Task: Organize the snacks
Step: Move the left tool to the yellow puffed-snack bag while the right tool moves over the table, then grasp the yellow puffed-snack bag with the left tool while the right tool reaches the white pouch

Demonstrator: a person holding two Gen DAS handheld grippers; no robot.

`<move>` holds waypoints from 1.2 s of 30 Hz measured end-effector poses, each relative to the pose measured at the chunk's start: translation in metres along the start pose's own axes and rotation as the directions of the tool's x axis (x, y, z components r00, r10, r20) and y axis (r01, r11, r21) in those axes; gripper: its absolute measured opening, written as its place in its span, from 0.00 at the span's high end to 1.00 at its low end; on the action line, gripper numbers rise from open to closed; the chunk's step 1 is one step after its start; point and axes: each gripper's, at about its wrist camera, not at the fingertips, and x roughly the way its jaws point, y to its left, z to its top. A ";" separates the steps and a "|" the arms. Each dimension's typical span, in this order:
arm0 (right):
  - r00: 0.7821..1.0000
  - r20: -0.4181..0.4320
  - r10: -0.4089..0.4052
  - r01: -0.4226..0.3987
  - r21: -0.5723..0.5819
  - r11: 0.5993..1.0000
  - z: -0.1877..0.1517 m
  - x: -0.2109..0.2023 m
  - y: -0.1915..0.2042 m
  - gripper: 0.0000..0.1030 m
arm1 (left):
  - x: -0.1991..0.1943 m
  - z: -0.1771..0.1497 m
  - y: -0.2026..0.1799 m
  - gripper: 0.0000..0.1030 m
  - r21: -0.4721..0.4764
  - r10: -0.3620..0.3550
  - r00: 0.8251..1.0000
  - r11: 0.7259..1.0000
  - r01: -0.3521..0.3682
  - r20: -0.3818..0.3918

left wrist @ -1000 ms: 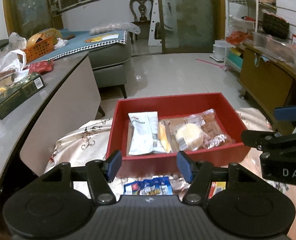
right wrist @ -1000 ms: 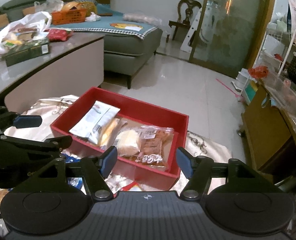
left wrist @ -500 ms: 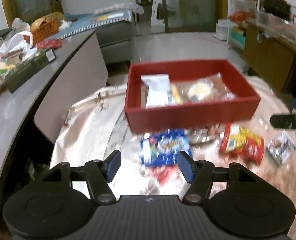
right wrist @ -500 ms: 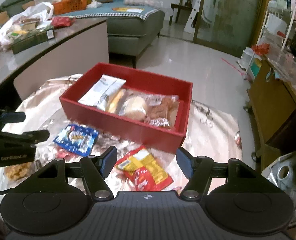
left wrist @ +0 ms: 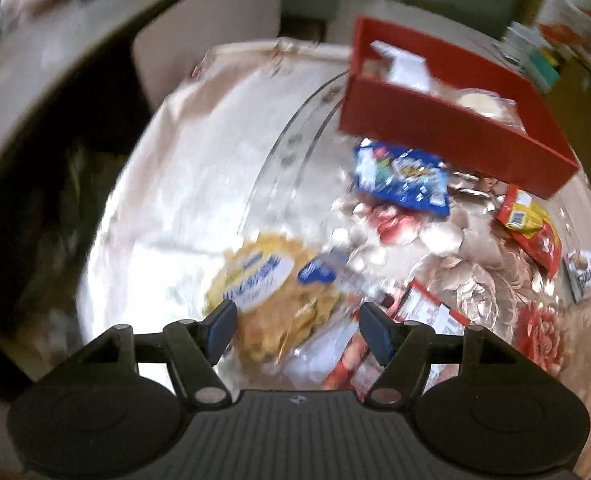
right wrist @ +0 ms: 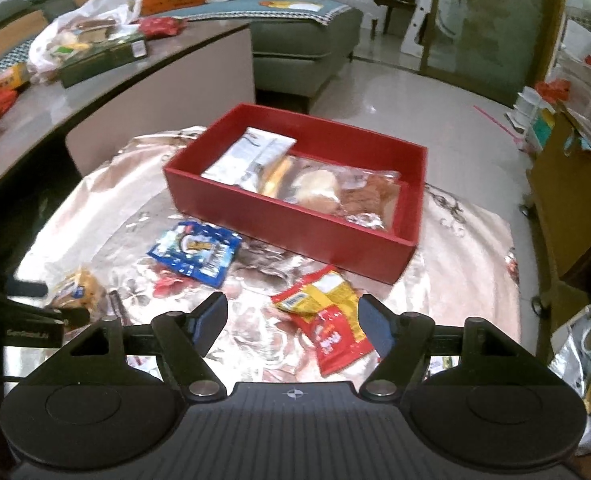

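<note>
A red box [right wrist: 287, 228] [left wrist: 447, 128] holding several wrapped snacks stands on a shiny floral cloth. Loose on the cloth lie a blue packet [right wrist: 195, 252] [left wrist: 403, 178], a red and yellow packet [right wrist: 327, 316] [left wrist: 529, 224] and a clear bag of yellow chips [left wrist: 271, 292] [right wrist: 77, 288]. My left gripper [left wrist: 297, 326] hangs just above the chip bag, its jaws opening, nothing pressed between them. My right gripper [right wrist: 291, 324] hovers over the red and yellow packet, jaws opening and empty. The left gripper [right wrist: 35, 314] also shows at the left edge of the right wrist view.
A small white packet [left wrist: 585, 276] and a red and white wrapper [left wrist: 423, 316] lie at the cloth's right side. A curved grey counter [right wrist: 95, 80] with bags and boxes runs along the left. A wooden cabinet [right wrist: 571, 200] stands right, a sofa [right wrist: 303, 36] behind.
The left gripper swung left and down from the red box toward the chip bag, its view now blurred. Both grippers' jaws widened. The right gripper tilted down over the loose packets.
</note>
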 end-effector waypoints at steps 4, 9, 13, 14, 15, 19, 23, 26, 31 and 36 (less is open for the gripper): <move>1.000 0.012 0.014 -0.014 -0.001 1.000 0.001 -0.005 0.000 0.23 | -0.001 0.005 -0.005 0.36 0.049 0.028 0.999 0.998 -0.029 0.026; 1.000 0.008 0.015 -0.016 0.007 1.000 -0.001 -0.007 -0.004 0.23 | 0.011 0.011 0.000 0.35 -0.016 0.046 0.999 0.999 -0.046 0.014; 1.000 0.014 0.022 -0.022 0.005 1.000 -0.002 -0.010 -0.005 0.23 | 0.018 0.015 -0.004 0.33 -0.017 0.044 0.999 0.999 -0.045 -0.013; 1.000 0.015 0.023 -0.023 0.006 1.000 -0.002 -0.010 -0.005 0.23 | 0.019 0.014 -0.009 0.33 0.010 0.038 0.999 0.999 -0.038 -0.023; 1.000 0.015 0.023 -0.024 0.008 1.000 -0.002 -0.010 -0.006 0.23 | 0.019 0.012 -0.013 0.33 0.038 0.032 0.999 0.999 -0.031 -0.030; 1.000 0.009 0.024 -0.024 0.014 1.000 0.000 -0.008 -0.005 0.23 | 0.007 0.004 -0.010 0.36 0.021 -0.085 0.994 0.996 0.087 -0.063; 0.999 0.009 0.040 -0.040 0.002 0.999 0.002 -0.006 0.000 0.20 | -0.009 0.005 0.002 0.36 -0.048 -0.147 0.989 0.988 0.146 -0.033; 0.999 0.000 0.047 -0.047 -0.007 0.999 0.002 -0.004 0.003 0.19 | -0.007 0.012 0.008 0.33 -0.075 -0.103 0.995 0.992 0.103 -0.005; 0.998 -0.017 0.053 -0.053 -0.012 0.999 -0.001 -0.001 0.005 0.19 | 0.011 0.017 0.003 0.29 -0.031 -0.047 0.998 0.998 0.046 -0.032; 0.998 -0.032 0.054 -0.055 -0.017 0.998 -0.004 0.002 0.007 0.19 | 0.032 0.018 -0.005 0.17 0.007 0.007 0.999 1.000 -0.006 -0.051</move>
